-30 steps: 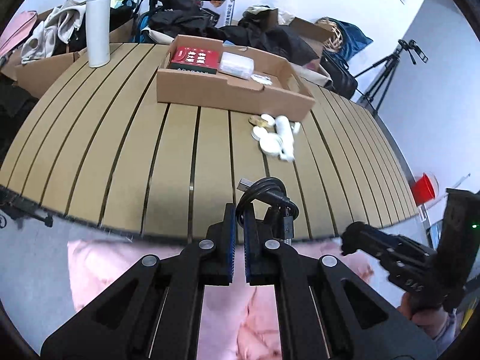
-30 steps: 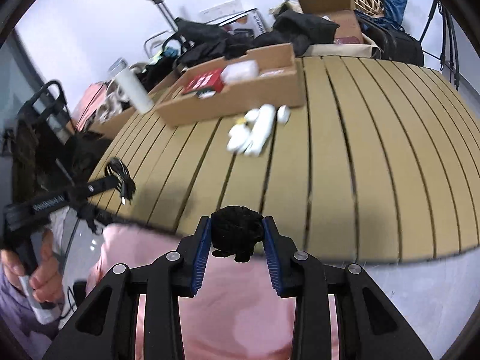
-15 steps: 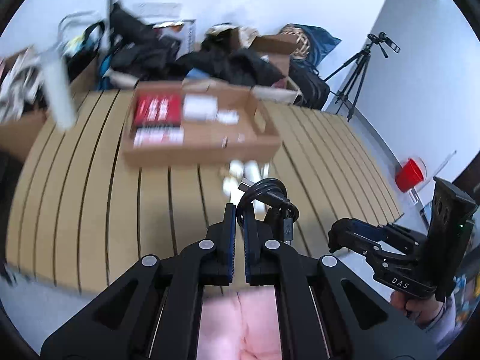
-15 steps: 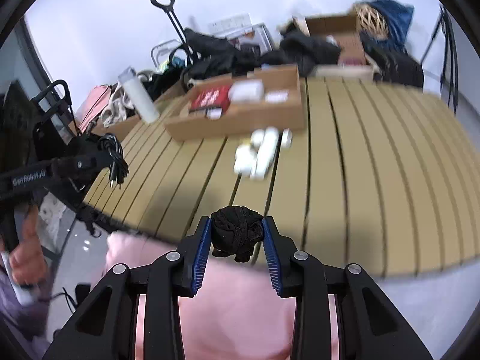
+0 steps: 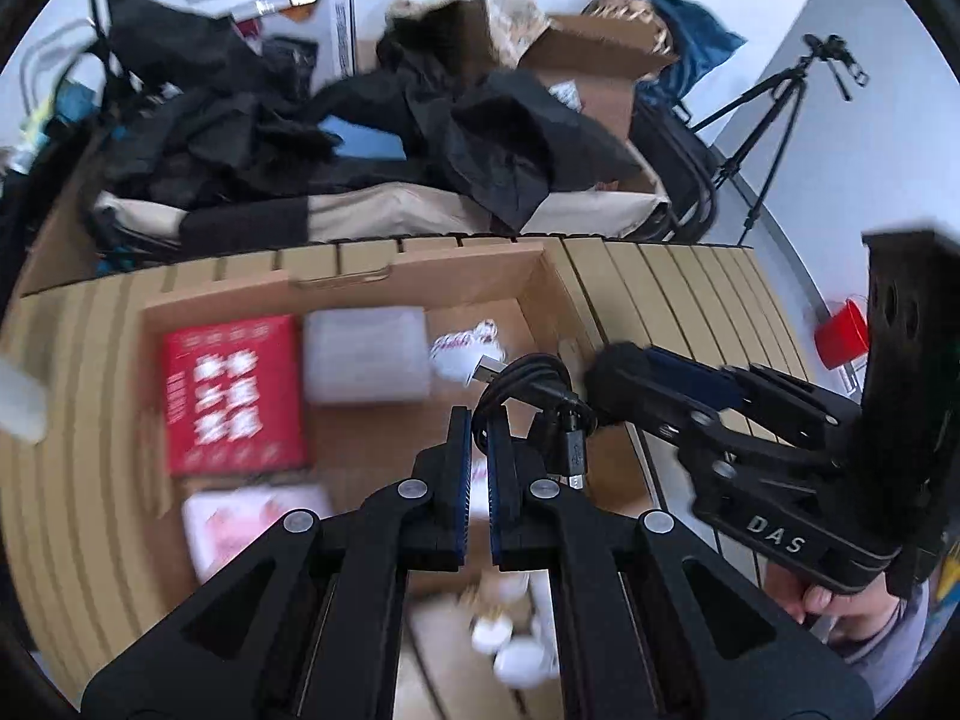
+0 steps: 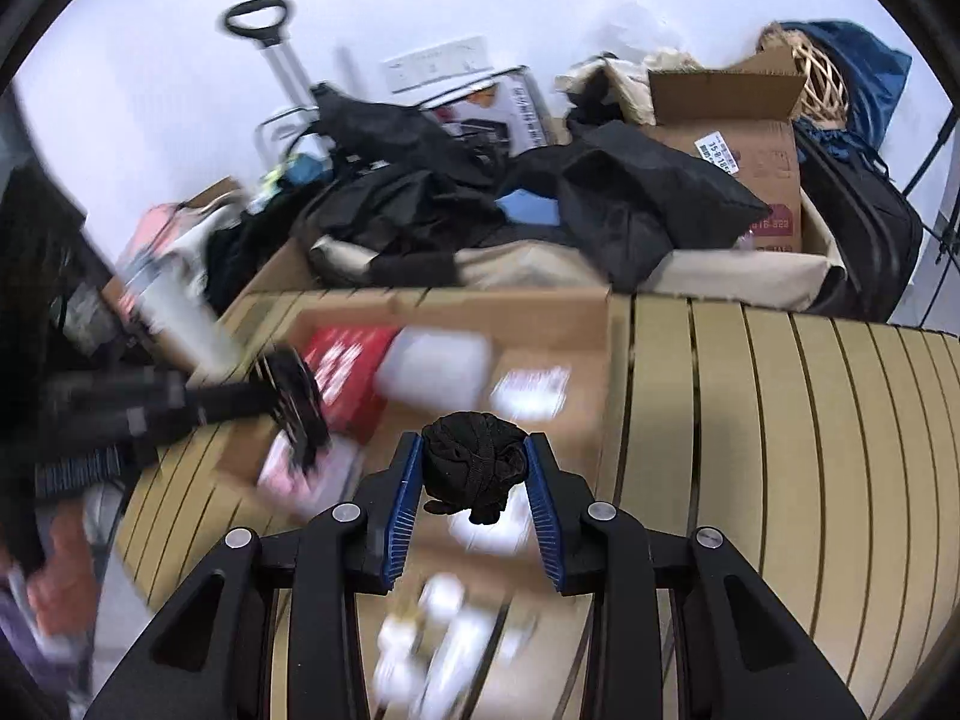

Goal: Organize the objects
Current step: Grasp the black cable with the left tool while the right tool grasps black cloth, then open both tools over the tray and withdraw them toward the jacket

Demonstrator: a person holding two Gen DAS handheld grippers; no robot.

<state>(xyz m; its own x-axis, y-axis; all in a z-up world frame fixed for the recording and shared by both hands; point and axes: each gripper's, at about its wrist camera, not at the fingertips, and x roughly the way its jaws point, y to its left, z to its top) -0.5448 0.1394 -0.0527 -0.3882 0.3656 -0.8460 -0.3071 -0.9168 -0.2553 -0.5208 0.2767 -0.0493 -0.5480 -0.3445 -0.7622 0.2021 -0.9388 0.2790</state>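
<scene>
My left gripper (image 5: 477, 420) is shut on a coiled black USB cable (image 5: 534, 387) and holds it above the open cardboard box (image 5: 360, 276). My right gripper (image 6: 474, 468) is shut on a black fabric ball (image 6: 471, 465), also over the box (image 6: 456, 303). The right gripper shows in the left wrist view (image 5: 618, 369), close to the right of the cable. The left gripper with the cable shows blurred in the right wrist view (image 6: 288, 390). The box holds a red packet (image 5: 231, 390), a clear plastic case (image 5: 366, 354) and white packets.
Small white items (image 5: 510, 642) lie on the slatted wooden table (image 6: 780, 450) in front of the box. Black clothes and cardboard boxes (image 6: 726, 138) crowd the far edge. A white bottle (image 6: 174, 318) stands at left. A tripod (image 5: 774, 102) and red cup (image 5: 843, 333) are at right.
Both grippers have moved forward from the table's near edge to above the cardboard box, each still holding its object. They are closer together.
</scene>
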